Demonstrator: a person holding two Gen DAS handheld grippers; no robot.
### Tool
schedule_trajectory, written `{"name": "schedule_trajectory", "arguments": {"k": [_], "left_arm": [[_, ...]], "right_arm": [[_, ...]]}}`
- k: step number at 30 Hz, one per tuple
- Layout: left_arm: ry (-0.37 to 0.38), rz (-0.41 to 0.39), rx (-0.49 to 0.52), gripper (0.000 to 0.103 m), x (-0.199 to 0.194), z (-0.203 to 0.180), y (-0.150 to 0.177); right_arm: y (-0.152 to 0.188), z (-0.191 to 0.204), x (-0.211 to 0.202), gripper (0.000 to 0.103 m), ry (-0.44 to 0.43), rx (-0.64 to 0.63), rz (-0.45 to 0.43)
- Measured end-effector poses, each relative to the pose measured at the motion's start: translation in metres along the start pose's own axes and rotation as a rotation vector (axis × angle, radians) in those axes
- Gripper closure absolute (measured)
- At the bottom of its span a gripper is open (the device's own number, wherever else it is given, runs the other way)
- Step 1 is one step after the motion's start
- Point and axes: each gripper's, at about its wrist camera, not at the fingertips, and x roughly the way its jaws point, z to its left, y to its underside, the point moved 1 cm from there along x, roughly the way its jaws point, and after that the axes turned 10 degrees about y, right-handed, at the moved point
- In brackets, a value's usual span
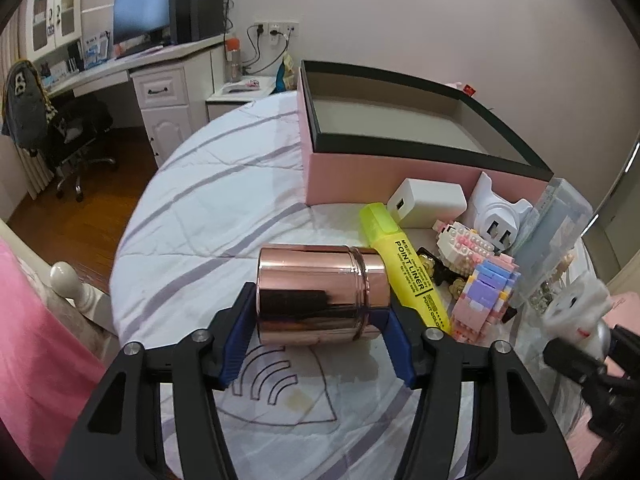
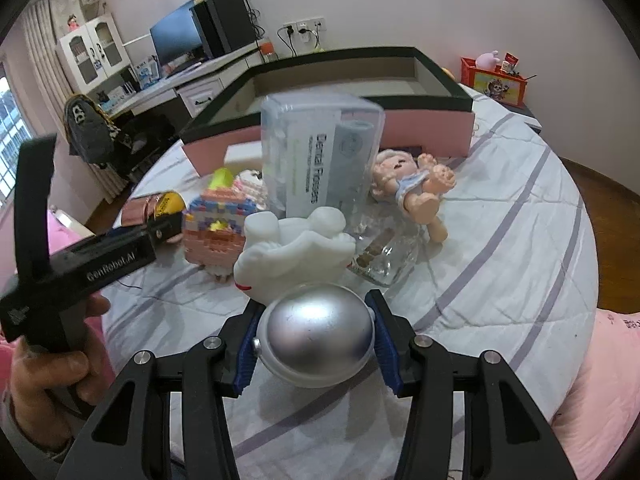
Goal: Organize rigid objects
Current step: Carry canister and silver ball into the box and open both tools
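A rose-gold metal tin point(image 1: 320, 288) lies on its side on the striped bed cover point(image 1: 200, 220). My left gripper point(image 1: 320, 312) is shut on it, one blue pad against its base and the other against its lid end. My right gripper point(image 2: 316, 320) is shut on the silver dome base point(image 2: 316, 332) of a white toy figure point(image 2: 296, 240). That toy point(image 1: 572, 308) shows at the right edge of the left wrist view. An open pink box with a black rim point(image 1: 400, 176) stands behind the objects, with nothing visible inside.
Beside the tin lie a yellow highlighter point(image 1: 404, 264), a white charger point(image 1: 428, 202), a white plug adapter point(image 1: 496, 216) and two block figures point(image 1: 484, 292). A clear dental floss box point(image 2: 320, 156), a doll point(image 2: 416, 188) and a glass bottle point(image 2: 384, 256) crowd the right gripper's front.
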Motion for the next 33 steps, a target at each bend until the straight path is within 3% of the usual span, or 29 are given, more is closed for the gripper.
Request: {"name": "schedule_trajectory", "arguments": {"k": [10, 15, 19, 25, 33], "left_arm": [[0.023, -0.038, 0.021, 0.048, -0.026, -0.012, -0.011], [0.033, -0.095, 0.052, 0.048, -0.042, -0.026, -0.041], [0.039, -0.148, 0.078, 0.048, -0.042, -0.038, -0.078], [0.046, -0.146, 0.082, 0.048, -0.008, -0.052, -0.125], [0.046, -0.035, 0.074, 0.048, 0.064, -0.053, -0.144]], "right_arm": [[-0.015, -0.012, -0.022, 0.053, -0.051, 0.036, -0.046], [-0.049, -0.014, -0.045, 0.053, -0.086, 0.026, -0.125], [-0.096, -0.016, -0.050, 0.053, -0.074, -0.004, -0.201], [-0.161, -0.021, -0.006, 0.052, -0.051, -0.009, -0.188], [-0.179, -0.035, 0.075, 0.052, -0.021, 0.006, -0.028]]}}
